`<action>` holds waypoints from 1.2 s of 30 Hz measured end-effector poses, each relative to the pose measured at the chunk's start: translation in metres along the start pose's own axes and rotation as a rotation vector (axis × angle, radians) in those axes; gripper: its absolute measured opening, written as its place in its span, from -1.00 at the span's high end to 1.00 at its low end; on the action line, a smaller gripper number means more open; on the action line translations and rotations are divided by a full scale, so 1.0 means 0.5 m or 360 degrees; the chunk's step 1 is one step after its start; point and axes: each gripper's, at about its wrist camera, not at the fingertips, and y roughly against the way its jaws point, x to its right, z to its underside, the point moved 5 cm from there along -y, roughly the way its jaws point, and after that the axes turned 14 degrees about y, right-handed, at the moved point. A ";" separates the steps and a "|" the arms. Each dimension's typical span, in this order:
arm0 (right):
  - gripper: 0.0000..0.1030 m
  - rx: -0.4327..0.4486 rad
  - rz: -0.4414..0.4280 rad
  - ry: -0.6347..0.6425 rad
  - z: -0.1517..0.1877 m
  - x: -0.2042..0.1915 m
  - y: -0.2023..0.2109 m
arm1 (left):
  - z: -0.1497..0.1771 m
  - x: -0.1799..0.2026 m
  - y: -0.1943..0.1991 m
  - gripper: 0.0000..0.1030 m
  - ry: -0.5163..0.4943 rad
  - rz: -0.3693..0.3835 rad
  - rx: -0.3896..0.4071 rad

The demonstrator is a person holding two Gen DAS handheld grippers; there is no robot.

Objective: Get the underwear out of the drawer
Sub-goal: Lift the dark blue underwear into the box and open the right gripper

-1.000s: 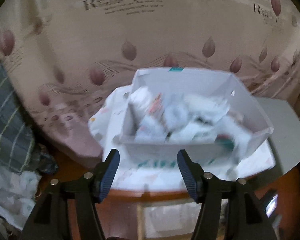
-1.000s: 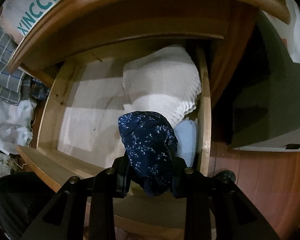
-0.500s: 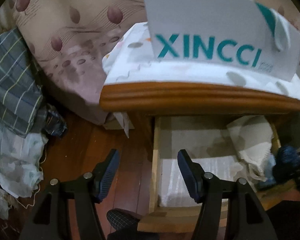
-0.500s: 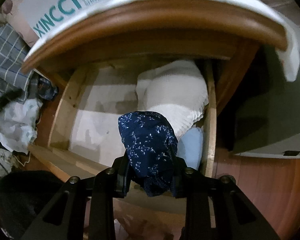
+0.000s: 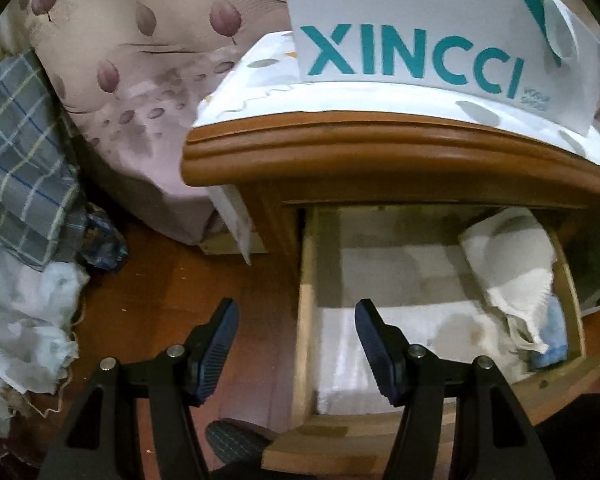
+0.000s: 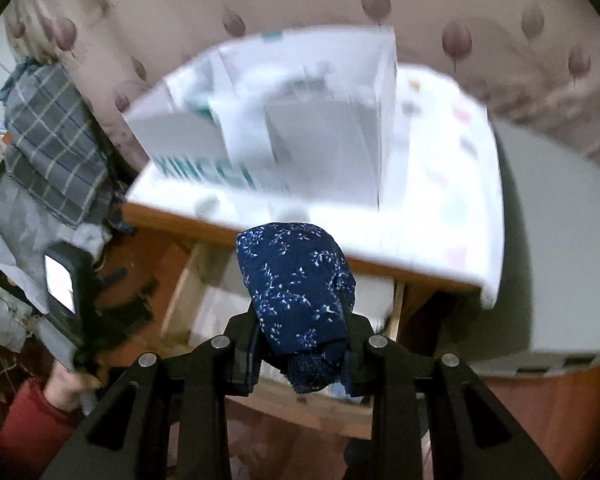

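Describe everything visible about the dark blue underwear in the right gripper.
The underwear is soft navy fabric with a small white sprig print, bunched into a rounded bundle with a lacy-looking edge hanging at the bottom. The right gripper is shut on its lower part, pads pressing both sides. It is held above the open wooden drawer, touching nothing else.

Right gripper clamped and full, left gripper gaping and empty.
The right gripper [image 6: 300,344] points steeply downward, its jaws pinched tight on a bundle of dark blue floral underwear [image 6: 296,288] that bulges up between them. The left gripper [image 5: 296,348] also tilts downward, blue-padded fingers [image 5: 216,348] spread apart, nothing between them. In the right wrist view, a hand [image 6: 70,390] in a red sleeve [image 6: 24,428] grips the left tool's handle.
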 end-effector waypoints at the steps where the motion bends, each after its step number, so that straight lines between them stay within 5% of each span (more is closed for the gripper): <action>1: 0.47 0.0022 0.0002 0.0009 -0.021 -0.001 0.014 | 0.001 0.002 0.000 -0.21 -0.0003 0.0002 -0.0001; 9: 0.47 0.0140 0.0076 0.0092 -0.180 -0.001 0.069 | -0.007 -0.003 -0.003 -0.21 0.0040 0.0019 0.0000; 20: 0.47 0.0134 0.0235 0.0115 -0.326 0.026 0.010 | -0.018 -0.022 -0.015 -0.21 0.0145 0.0052 -0.0051; 36: 0.43 -0.0098 0.0308 0.0097 -0.340 0.063 -0.168 | -0.021 -0.027 -0.027 -0.21 0.0195 0.0067 -0.0094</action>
